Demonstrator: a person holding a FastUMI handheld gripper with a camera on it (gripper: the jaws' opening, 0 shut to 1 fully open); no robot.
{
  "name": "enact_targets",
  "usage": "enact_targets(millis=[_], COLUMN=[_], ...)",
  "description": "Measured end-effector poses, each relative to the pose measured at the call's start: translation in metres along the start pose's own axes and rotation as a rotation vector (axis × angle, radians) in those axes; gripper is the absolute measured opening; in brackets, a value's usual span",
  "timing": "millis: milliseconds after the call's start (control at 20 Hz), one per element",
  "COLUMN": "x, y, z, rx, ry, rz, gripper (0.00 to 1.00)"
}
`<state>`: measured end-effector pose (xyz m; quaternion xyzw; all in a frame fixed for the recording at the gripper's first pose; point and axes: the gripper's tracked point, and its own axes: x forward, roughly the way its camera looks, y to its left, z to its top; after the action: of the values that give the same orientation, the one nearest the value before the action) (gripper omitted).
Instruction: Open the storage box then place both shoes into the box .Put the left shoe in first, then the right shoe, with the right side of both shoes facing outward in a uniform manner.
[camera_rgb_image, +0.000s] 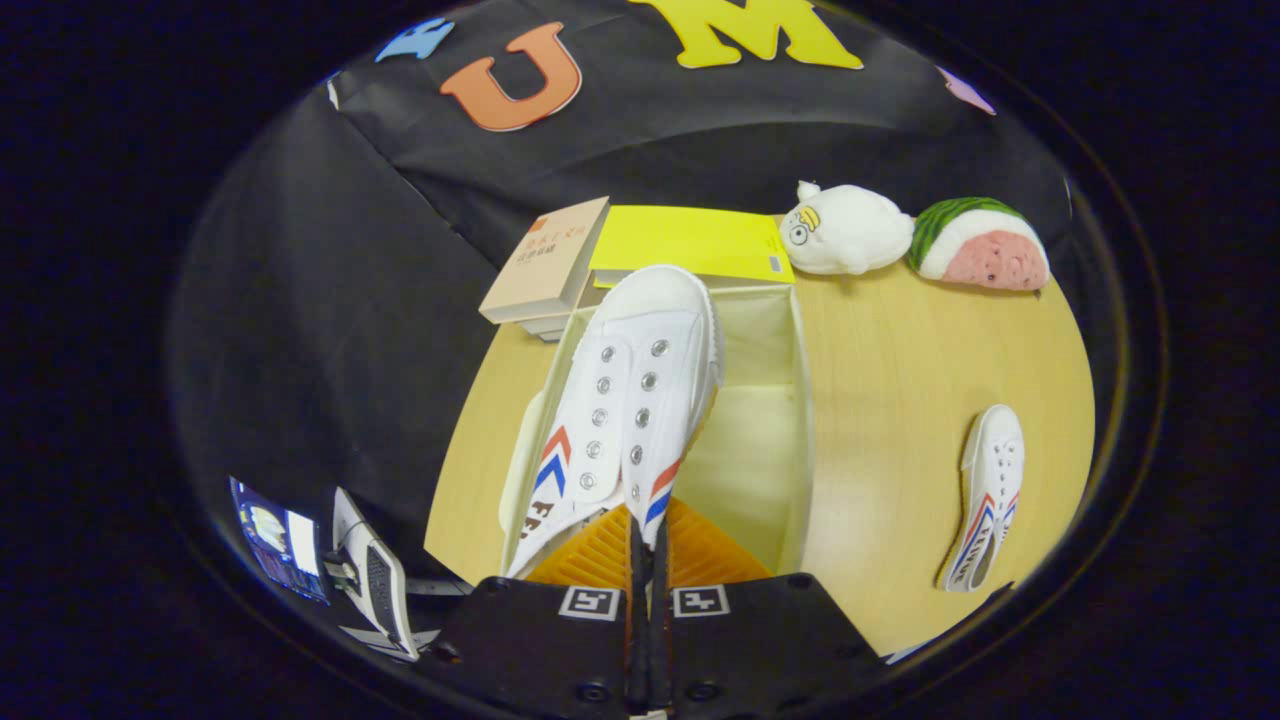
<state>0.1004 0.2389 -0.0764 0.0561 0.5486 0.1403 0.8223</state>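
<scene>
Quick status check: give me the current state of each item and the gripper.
Storage box: open, lid not seen.
Held shoe: pinched at its heel end, toe pointing away, over the box.
Second shoe: lying on the table, right of the box.
Gripper: fingers shut on the held shoe.
Books: stacked beyond the box.

Open cream fabric storage box (795, 400) at table centre, taken as landmark. Above its opening: white lace-less canvas shoe with red-and-blue chevrons (625, 400), toe pointing to box's far end, heel pinched between gripper (640, 545) fingers. Behind box: tan paperback book stack (545, 262) far-left, yellow flat folder (690, 243) directly behind. Far-right: white plush bird (845, 230), watermelon-slice plush (980, 245). Right of box: matching second white shoe (990, 495) on light wooden table (900, 420).
</scene>
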Motion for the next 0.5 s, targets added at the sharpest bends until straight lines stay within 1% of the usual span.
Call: enact_targets(millis=[150, 300, 350, 500], x=[0.037, 0.073, 0.083, 0.102], y=[0.006, 0.010, 0.011, 0.008], z=[-0.016, -0.021, -0.021, -0.024], rx=[-0.005, 0.018, 0.014, -0.025], ry=[0.073, 0.134, 0.150, 0.179], rz=[-0.053, -0.074, -0.080, -0.135], gripper=[0.06, 0.06, 0.06, 0.06])
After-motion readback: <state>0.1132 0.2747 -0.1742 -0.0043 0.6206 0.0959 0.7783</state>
